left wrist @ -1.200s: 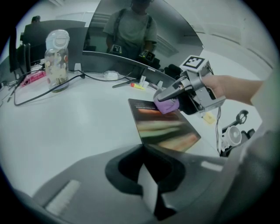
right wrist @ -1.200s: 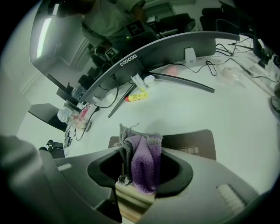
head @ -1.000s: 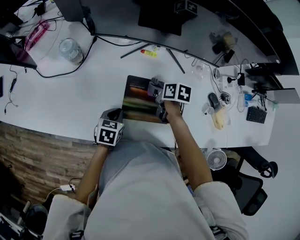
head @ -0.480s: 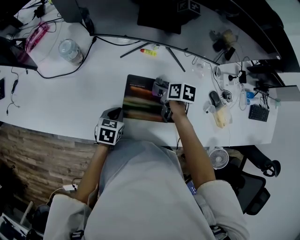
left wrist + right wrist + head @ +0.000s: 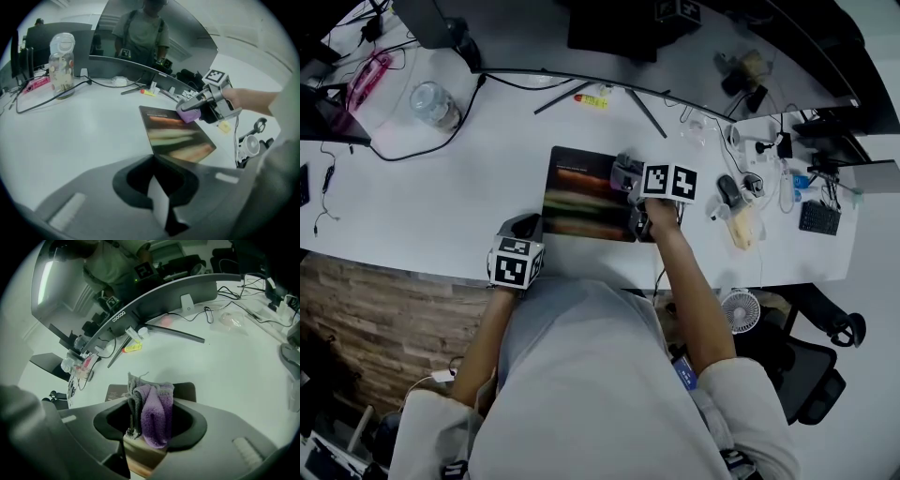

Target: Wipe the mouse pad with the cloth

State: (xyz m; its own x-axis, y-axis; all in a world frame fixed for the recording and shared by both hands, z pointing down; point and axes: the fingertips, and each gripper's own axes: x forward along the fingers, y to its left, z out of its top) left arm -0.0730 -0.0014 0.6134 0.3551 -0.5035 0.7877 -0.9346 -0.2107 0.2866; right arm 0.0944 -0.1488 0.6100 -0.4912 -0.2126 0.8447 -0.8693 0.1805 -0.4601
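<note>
The dark mouse pad (image 5: 581,192) with blurred coloured bands lies on the white desk (image 5: 450,187). My right gripper (image 5: 630,186) is shut on a bunched purple and grey cloth (image 5: 153,412) and holds it down on the pad's right part. From the left gripper view the cloth (image 5: 191,114) sits at the pad's (image 5: 178,136) far right edge. My left gripper (image 5: 525,232) is at the pad's near-left corner, and its jaws look shut on that corner (image 5: 152,158).
A curved monitor (image 5: 154,305) on a splayed stand (image 5: 609,94) runs along the back. A clear jar (image 5: 431,101) stands far left, a yellow item (image 5: 592,100) behind the pad. A mouse (image 5: 728,192), cables and small gear crowd the right end.
My right gripper has slid the cloth a little to the right across the pad. The left gripper has stayed at the pad's near-left corner.
</note>
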